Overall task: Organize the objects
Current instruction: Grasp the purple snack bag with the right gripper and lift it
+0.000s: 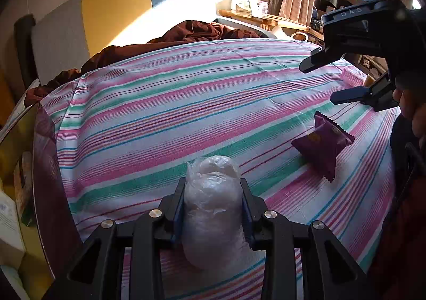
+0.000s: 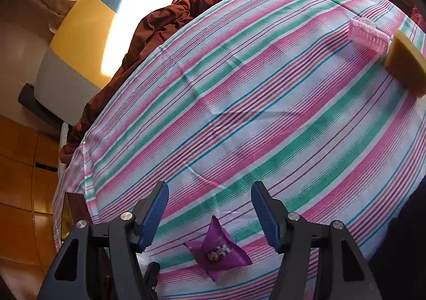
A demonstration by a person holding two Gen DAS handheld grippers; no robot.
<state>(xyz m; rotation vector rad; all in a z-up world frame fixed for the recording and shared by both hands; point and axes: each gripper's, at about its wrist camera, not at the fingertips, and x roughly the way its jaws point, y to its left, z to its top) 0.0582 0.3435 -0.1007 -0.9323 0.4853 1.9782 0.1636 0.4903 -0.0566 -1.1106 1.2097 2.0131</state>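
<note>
Striped cloth (image 1: 186, 103) in pink, green and white over the tabletop, sunlit at the far side. Brown fabric (image 1: 186, 33) bunched along the far edge, against a grey, yellow and blue headboard-like panel (image 1: 114, 7). Open box (image 1: 42, 145) with dark maroon wall at the left edge of the tabletop in the left wrist view.

Left gripper (image 1: 213, 209) low over the near cloth, jaws closed on a crumpled clear plastic bag (image 1: 213, 193), bag bulging above and below the fingers.

Right gripper (image 2: 210, 214) above the cloth, jaws spread wide, nothing between them. Seen from the left wrist view at upper right (image 1: 330, 81), raised off the cloth.

Purple snack packet (image 2: 218, 249) lying on the cloth, below and between the right fingers in the right wrist view; to the right of the held bag in the left wrist view (image 1: 322, 143), apart from it.

Tan sponge-like block (image 2: 404, 63) near the far right edge of the cloth. Pink hair roller (image 2: 368, 36) just beside it, apparently touching.
</note>
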